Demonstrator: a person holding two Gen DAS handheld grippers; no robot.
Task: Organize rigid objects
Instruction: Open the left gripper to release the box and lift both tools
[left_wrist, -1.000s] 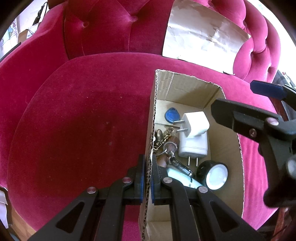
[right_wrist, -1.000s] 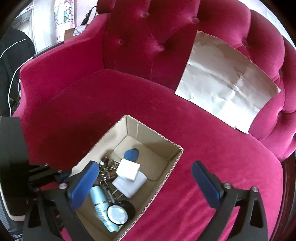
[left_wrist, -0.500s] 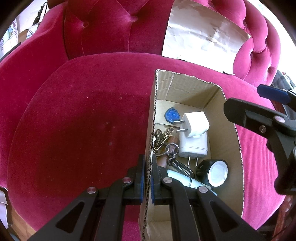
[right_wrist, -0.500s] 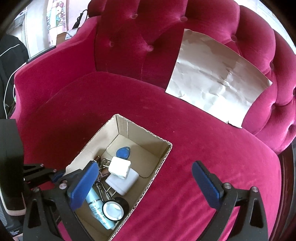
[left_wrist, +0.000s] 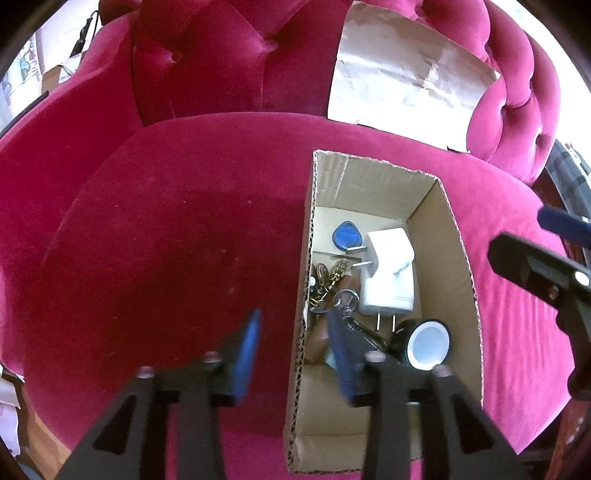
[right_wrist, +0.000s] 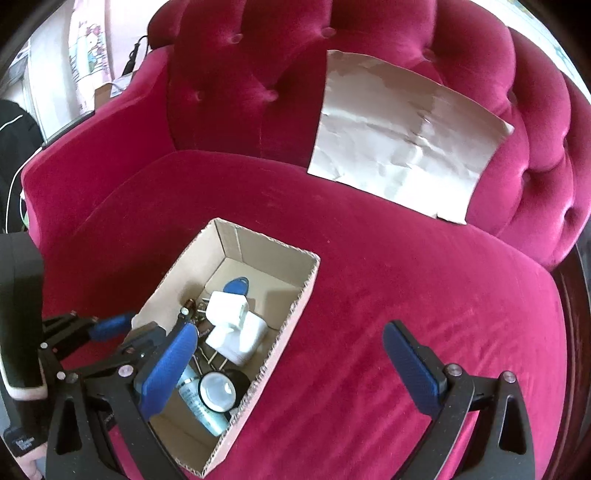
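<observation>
Corrugated cardboard formed an open box (left_wrist: 384, 192) that was set on the seat of a crimson velvet sofa (left_wrist: 166, 229); a creased sheet of pale paper (right_wrist: 402, 125) was leaned against the tufted backrest, well apart from the box. The left gripper (left_wrist: 295, 354) was seen with its jaws spread, 1 blue pad outside the box's left wall over the velvet and the other inside the box, so that the wall stood between them untouched by either pad as far as could be told. Inside the box, a white charger (left_wrist: 389, 273) with 2 metal prongs was laid on a second white plug block, just beyond the inner pad; a blue key fob (left_wrist: 347, 234) was placed at the far end, near the back wall; a bunch of keys with a brass charm (left_wrist: 332, 280) was crowded against the left wall, close to the inner pad; a black roll of tape (left_wrist: 424, 343) was lodged near the right wall, beside that pad; a pale cylindrical bottle (right_wrist: 201, 406) was laid along the floor next to the tape, largely hidden in the left view. The right gripper (right_wrist: 291, 373) was held with its jaws spread wide and nothing between them; its left pad was hung over the near part of the box, its right pad over bare velvet well to the right of the box. Motion blur was noted on the left pads.
</observation>
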